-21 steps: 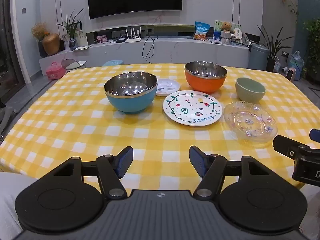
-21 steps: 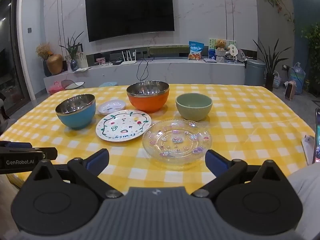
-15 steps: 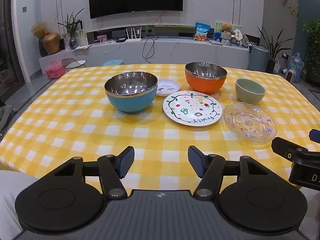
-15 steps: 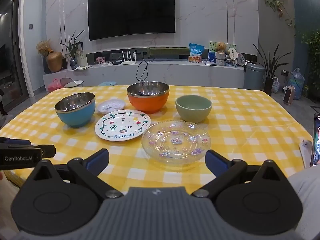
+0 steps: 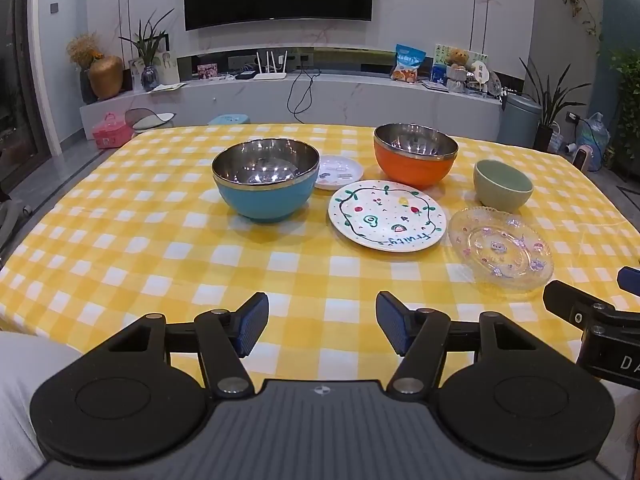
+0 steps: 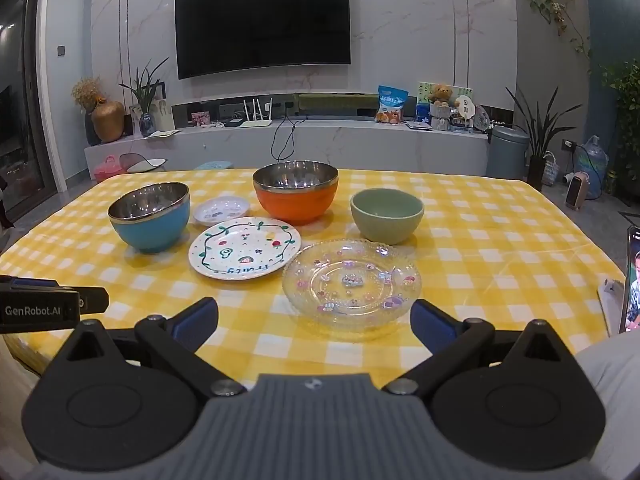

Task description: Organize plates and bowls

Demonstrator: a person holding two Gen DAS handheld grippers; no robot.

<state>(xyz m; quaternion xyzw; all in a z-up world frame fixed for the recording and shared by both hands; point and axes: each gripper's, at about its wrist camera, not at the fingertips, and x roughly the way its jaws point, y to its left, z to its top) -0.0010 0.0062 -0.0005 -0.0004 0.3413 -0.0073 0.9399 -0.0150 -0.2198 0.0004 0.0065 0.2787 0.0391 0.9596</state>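
Observation:
On the yellow checked table (image 5: 160,248) stand a blue steel-lined bowl (image 5: 264,180) (image 6: 150,216), an orange steel-lined bowl (image 5: 415,158) (image 6: 296,194) and a small green bowl (image 5: 503,183) (image 6: 387,214). Between them lie a small white dish (image 5: 339,171) (image 6: 222,210), a painted white plate (image 5: 387,216) (image 6: 245,253) and a clear glass plate (image 5: 501,254) (image 6: 352,286). My left gripper (image 5: 322,328) is open near the front edge, empty. My right gripper (image 6: 314,322) is open wide just short of the glass plate, touching nothing.
A phone (image 6: 630,280) stands at the table's right edge. Behind the table run a low marble shelf (image 6: 320,140) with small items and a wall-mounted TV (image 6: 262,20). A person's pale sleeve (image 6: 608,364) shows at the lower right.
Both views have tilted up slightly, so the dishes sit a little lower in the frames. Both grippers stay open and nothing on the table has moved.

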